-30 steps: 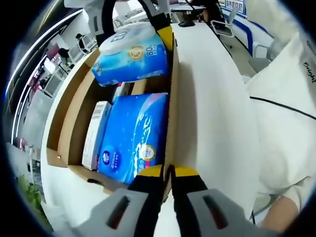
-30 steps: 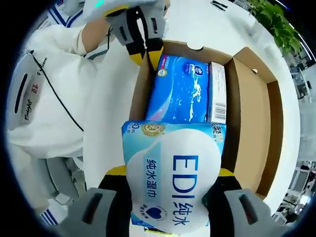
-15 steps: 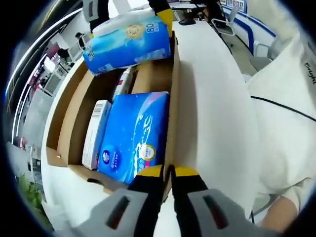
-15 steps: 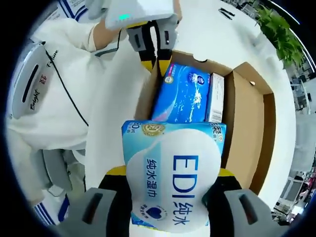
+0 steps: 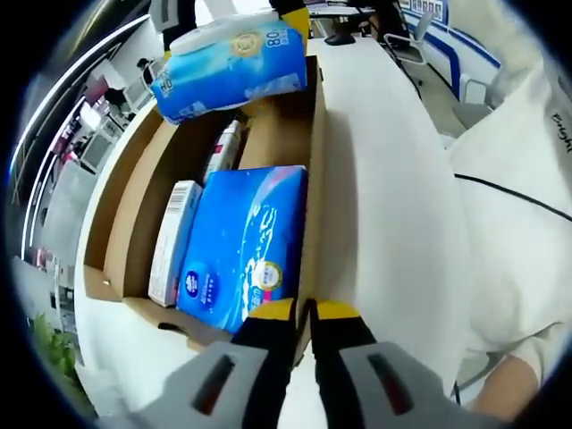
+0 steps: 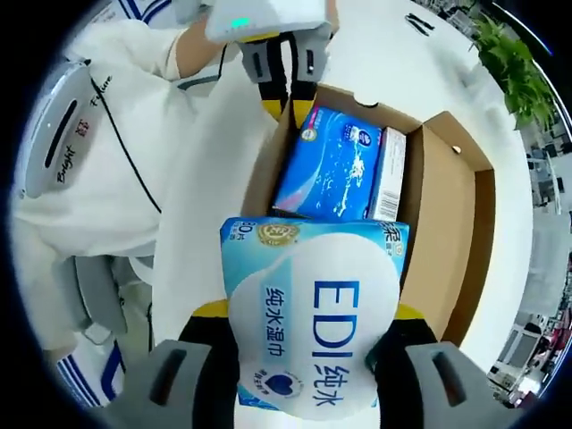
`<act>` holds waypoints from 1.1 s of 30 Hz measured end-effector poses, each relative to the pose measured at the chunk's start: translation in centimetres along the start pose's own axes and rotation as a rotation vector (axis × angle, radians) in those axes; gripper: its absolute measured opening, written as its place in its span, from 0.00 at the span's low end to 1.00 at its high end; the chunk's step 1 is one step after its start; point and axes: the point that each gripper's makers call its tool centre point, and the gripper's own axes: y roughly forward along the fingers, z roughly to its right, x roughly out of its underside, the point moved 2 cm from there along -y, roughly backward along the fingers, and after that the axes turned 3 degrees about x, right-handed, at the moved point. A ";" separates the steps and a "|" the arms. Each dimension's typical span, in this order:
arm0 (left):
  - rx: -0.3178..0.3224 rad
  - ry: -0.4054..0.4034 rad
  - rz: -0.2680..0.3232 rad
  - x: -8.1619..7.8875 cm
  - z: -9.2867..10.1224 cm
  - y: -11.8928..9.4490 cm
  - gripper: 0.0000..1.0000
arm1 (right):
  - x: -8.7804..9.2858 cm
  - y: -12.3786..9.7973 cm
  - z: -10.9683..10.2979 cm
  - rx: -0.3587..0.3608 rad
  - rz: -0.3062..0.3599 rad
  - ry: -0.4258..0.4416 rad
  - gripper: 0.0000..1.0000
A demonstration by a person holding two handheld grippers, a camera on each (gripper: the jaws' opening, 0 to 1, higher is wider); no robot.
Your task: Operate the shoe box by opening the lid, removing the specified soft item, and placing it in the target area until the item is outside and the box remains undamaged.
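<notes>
The cardboard shoe box (image 5: 315, 152) lies open on a white table, its lid (image 5: 105, 210) folded out to the side. My left gripper (image 5: 304, 311) is shut on the rim of the box's near wall. Inside lie a blue soft pack (image 5: 246, 241), a white carton (image 5: 172, 241) and a bottle (image 5: 223, 152). My right gripper (image 6: 311, 315) is shut on a light blue pack of EDI wet wipes (image 6: 313, 331), held above the box's end. In the left gripper view the wipes pack (image 5: 234, 58) hangs over the far end. In the right gripper view the left gripper (image 6: 290, 105) pinches the box rim (image 6: 268, 170).
The white table (image 5: 384, 179) runs alongside the box. A person in white clothing (image 5: 527, 223) stands close to the table. A green plant (image 6: 509, 54) stands beyond the table's far side. Desks and chairs fill the room behind.
The right gripper has lifted the wipes pack higher and away from the box, which now looks smaller in its view. The left gripper keeps its hold on the box rim.
</notes>
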 end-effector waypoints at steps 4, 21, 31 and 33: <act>0.000 0.000 0.000 0.0 0.0 0.0 0.06 | 0.4 -1.2 0.4 0.005 0.000 0.049 0.59; -0.005 0.008 0.010 0.1 0.0 0.0 0.06 | 5.0 -2.9 0.3 0.067 -0.054 0.070 0.58; -0.003 -0.001 -0.002 0.0 0.0 0.0 0.06 | 9.7 -2.3 0.2 0.064 -0.135 0.105 0.58; -0.003 -0.001 -0.002 -0.1 0.0 0.0 0.06 | 10.0 -2.3 0.0 0.064 -0.135 0.113 0.58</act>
